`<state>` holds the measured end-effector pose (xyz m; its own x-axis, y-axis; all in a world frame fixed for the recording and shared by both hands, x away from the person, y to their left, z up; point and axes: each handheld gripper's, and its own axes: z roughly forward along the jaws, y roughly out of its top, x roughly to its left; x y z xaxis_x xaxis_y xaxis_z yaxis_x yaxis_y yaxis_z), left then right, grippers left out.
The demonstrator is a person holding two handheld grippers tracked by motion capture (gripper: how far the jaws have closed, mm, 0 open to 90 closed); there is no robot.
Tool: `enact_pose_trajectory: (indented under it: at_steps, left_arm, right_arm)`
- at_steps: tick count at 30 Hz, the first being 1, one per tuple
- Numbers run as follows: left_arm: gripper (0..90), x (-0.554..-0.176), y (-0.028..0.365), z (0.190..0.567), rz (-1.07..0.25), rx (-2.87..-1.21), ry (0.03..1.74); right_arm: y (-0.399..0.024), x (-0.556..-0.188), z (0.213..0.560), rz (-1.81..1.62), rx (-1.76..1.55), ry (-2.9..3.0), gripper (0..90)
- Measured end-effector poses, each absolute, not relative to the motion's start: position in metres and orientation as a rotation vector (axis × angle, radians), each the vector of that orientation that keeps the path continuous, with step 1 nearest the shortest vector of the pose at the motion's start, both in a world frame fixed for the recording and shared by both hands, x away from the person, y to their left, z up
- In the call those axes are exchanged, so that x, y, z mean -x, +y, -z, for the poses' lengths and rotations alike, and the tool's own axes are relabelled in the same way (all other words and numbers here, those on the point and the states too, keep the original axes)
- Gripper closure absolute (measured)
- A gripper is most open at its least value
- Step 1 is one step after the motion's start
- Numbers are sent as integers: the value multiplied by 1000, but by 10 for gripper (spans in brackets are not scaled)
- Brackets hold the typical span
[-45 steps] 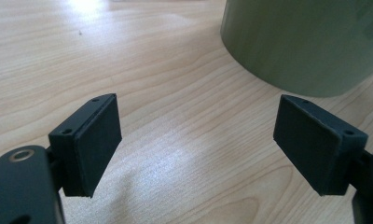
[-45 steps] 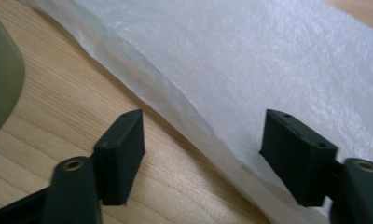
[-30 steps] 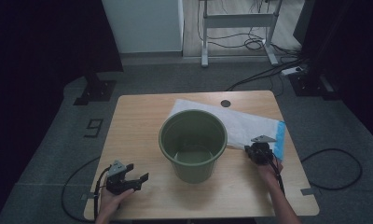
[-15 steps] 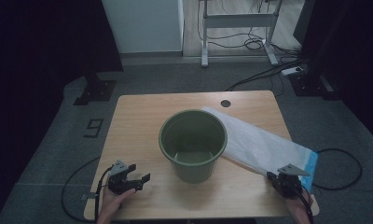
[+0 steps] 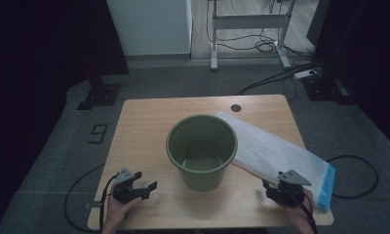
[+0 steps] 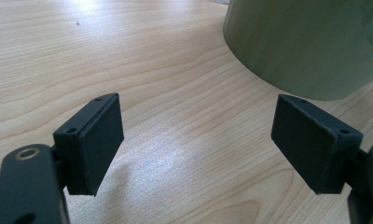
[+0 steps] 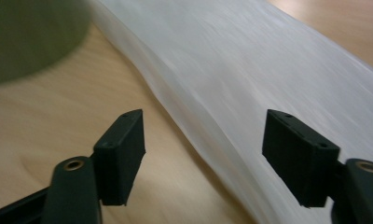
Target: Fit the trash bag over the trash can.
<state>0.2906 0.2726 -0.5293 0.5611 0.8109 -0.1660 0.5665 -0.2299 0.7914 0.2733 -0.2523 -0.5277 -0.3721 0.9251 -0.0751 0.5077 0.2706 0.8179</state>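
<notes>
A green plastic bucket [image 5: 202,151] stands upright in the middle of the wooden table [image 5: 144,126]. A white translucent bag [image 5: 276,151] with a blue end [image 5: 327,187] lies flat from behind the bucket to the front right corner. My right gripper [image 5: 269,191] sits at the bag's near edge; its jaws have just been opening and stand wide. In the right gripper view the bag [image 7: 250,60] runs under and past my right gripper [image 7: 203,154], with no pad pressing it. My left gripper [image 5: 146,190] rests open at the front left, facing the bucket [image 6: 306,42], nothing between its pads [image 6: 96,140].
A dark round grommet [image 5: 236,107] sits near the table's far edge. Beyond the table stand a white cabinet [image 5: 149,27] and a metal desk frame [image 5: 246,29] with cables on the floor. A black cable [image 5: 354,165] loops on the floor at the right.
My right gripper pulled the bag's blue end from beside the bucket toward the front right corner, then opened and let it go. The bag now lies stretched out. My left gripper stayed put.
</notes>
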Motion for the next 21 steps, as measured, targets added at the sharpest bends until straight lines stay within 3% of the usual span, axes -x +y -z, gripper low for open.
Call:
enact_pose_trajectory:
  at_steps: [3, 9, 16, 19, 20, 21]
  left_arm:
    - [163, -290, 272, 529, -354, -1927, 1112]
    - [162, -290, 277, 528, -351, -1907, 1118]
    - [162, -289, 282, 527, -340, -1878, 1119]
    - [162, -289, 281, 527, -337, -1878, 1119]
    - [162, -289, 281, 527, -337, -1879, 1119]
    - [162, -289, 281, 527, -336, -1882, 1119]
  right_arm:
    - [-225, -306, 530, -1022, -1262, 2064, 240]
    - [-199, -343, 540, -991, -1262, 2120, 228]
    - [-193, -355, 548, -953, -1306, 2154, 260]
    - [-194, -357, 550, -937, -1327, 2151, 314]
    - [-196, -357, 551, -954, -1337, 2136, 435]
    - [-197, -357, 551, -968, -1342, 2133, 498]
